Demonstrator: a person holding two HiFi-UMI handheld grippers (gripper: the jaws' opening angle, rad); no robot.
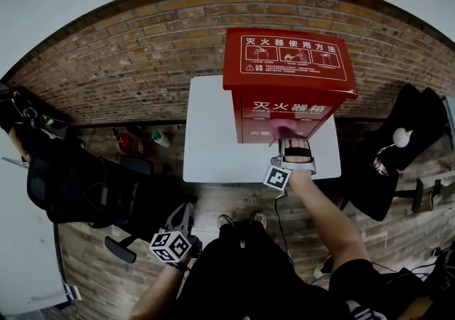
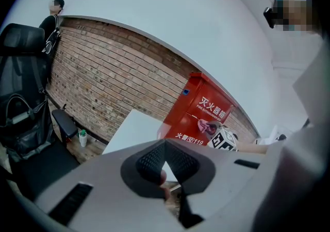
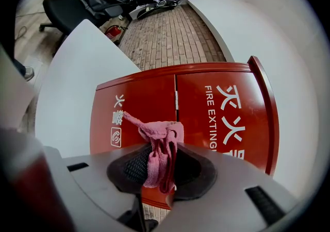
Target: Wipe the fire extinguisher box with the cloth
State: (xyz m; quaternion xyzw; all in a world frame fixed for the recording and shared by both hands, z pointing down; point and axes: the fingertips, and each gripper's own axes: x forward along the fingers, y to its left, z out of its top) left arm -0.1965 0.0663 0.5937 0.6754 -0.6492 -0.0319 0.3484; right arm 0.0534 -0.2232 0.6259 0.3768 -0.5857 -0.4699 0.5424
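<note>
Right hand-held gripper (image 3: 162, 169) clamps the pink cloth (image 3: 157, 141) at the fire extinguisher box (image 3: 221, 117) front, on the worktop (image 1: 210, 126). Cloth: likely soft, light, limp; grip a thick fold. Left hand-held gripper (image 2: 165, 166): closed, empty.

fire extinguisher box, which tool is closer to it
Right. The right tool is at the box front, gripping the pink cloth; the left tool hangs low, short of the table.
</note>
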